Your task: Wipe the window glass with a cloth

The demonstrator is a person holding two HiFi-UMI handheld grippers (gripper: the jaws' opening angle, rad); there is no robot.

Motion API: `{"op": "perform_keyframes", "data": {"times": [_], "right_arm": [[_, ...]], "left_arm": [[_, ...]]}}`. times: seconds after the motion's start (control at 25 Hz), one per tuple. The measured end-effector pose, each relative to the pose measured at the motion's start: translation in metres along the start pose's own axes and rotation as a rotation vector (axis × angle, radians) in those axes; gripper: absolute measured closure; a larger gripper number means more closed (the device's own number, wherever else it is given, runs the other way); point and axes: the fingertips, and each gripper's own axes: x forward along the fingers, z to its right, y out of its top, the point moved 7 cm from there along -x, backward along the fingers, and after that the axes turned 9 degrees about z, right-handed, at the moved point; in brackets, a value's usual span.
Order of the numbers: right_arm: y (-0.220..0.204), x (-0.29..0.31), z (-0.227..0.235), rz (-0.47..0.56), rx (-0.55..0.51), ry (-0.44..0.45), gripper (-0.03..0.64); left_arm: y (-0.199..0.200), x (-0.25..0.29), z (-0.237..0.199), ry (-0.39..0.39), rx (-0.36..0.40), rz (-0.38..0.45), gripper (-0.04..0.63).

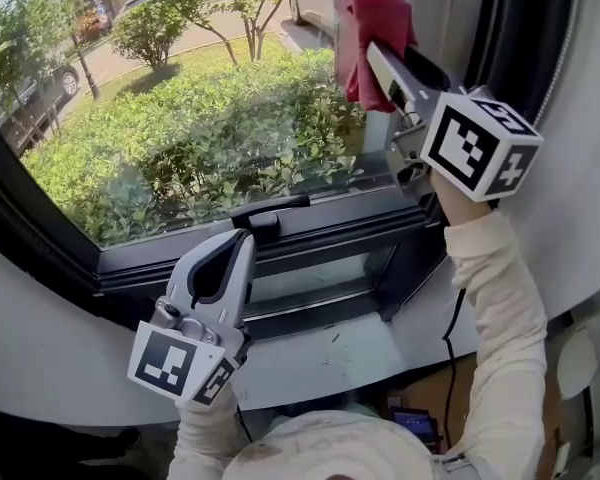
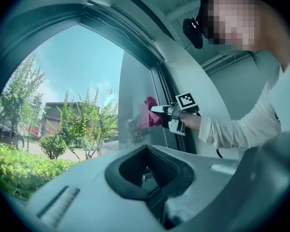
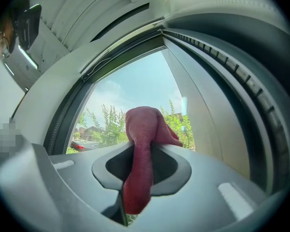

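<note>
Looking down in the head view, you hold the right gripper [image 1: 373, 50] high at the right side of the window glass [image 1: 180, 118]. Its jaws pinch a red cloth [image 1: 378, 16], which bunches beyond the tips and lies close to the pane beside the right frame. Your left gripper [image 1: 242, 243] sits low, near the dark window handle [image 1: 270, 208] on the lower frame, apart from the cloth. Its jaws are pressed together with nothing between them. A green hedge [image 1: 210, 148] fills most of the glass.

Left gripper view:
- The left gripper [image 2: 146, 170] shows its two jaws closed on each other and empty.
- Well beyond it, the right gripper [image 2: 157, 111] holds the cloth [image 2: 152, 116] at the window glass [image 2: 77, 81], at mid height just beside the right frame.
- A faint reflection of cloth and gripper shows in the pane next to it. Contact looks likely, but you cannot confirm it from here.
- Your pale sleeve [image 2: 232, 129] runs in from the right.

Right gripper view:
- The right gripper [image 3: 140, 153] clamps the cloth [image 3: 144, 127] in its jaws. One strip hangs down through the gap and a wad stands above the tips.
- The window glass [image 3: 135, 88] lies ahead, showing sky and trees.
</note>
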Motion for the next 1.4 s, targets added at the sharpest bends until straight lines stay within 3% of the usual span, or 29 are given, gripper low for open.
{"op": "perform_keyframes", "data": {"times": [0.28,0.56,0.84,1.16,1.4], "right_arm": [[-0.023,0.015,-0.051,-0.012,0.005,0.018,0.522],[-0.031,0.046,-0.121,0.013,0.025,0.053,0.522],[-0.05,0.082,-0.21,0.033,0.043,0.116,0.522],[-0.053,0.119,-0.287,0.059,0.077,0.205,0.522],[-0.059,0.141,-0.336,0.046,0.058,0.269,0.522]], "left_arm": [[0.011,-0.031,-0.037,0.039,0.024,0.005,0.595],[0.018,-0.061,-0.069,0.027,0.007,0.026,0.595],[0.015,-0.107,-0.106,0.017,-0.004,0.037,0.595],[0.03,-0.131,-0.125,-0.017,0.008,0.052,0.595],[0.033,-0.143,-0.137,-0.002,-0.027,0.084,0.595]]}}
